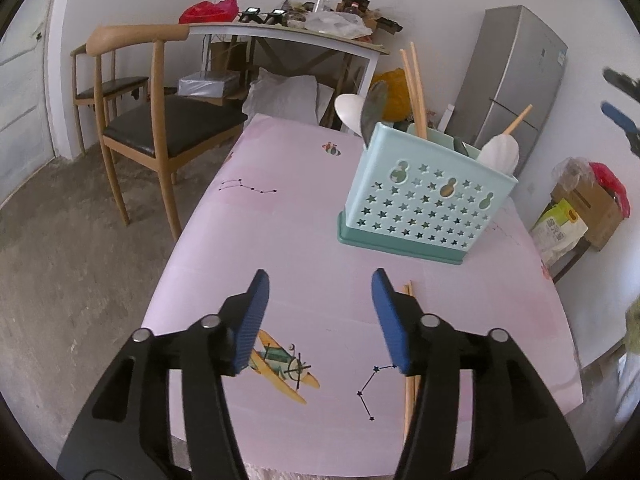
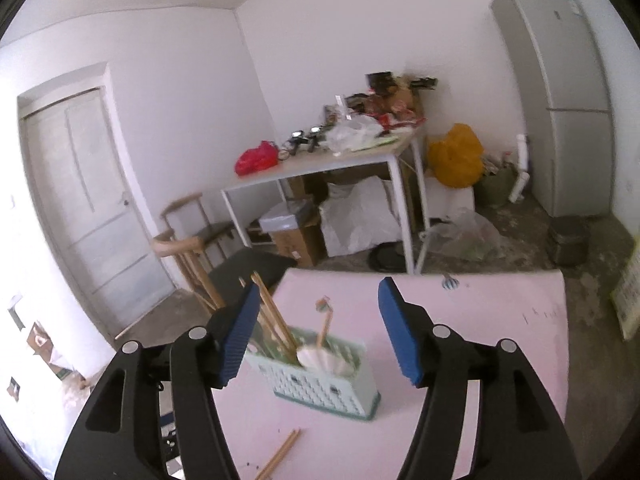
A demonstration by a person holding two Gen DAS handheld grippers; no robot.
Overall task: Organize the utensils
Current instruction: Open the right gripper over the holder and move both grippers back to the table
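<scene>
A pale blue utensil caddy (image 1: 424, 208) with star-shaped holes stands on the pink table (image 1: 280, 232). It holds wooden chopsticks (image 1: 416, 92), white spoons (image 1: 502, 152) and a dark utensil. Two loose chopsticks (image 1: 409, 396) lie on the table, partly under the right finger of my left gripper (image 1: 320, 276), which is open and empty. In the right wrist view my right gripper (image 2: 320, 286) hangs open and empty above the caddy (image 2: 320, 388), whose chopsticks (image 2: 276, 316) lean left beside a white spoon (image 2: 316, 356). The loose chopsticks (image 2: 280, 456) lie in front of the caddy.
A wooden chair (image 1: 160, 128) stands at the table's left side. Behind are a cluttered white side table (image 2: 320, 168), a grey fridge (image 2: 560, 92), bags and boxes on the floor, and a white door (image 2: 88, 200).
</scene>
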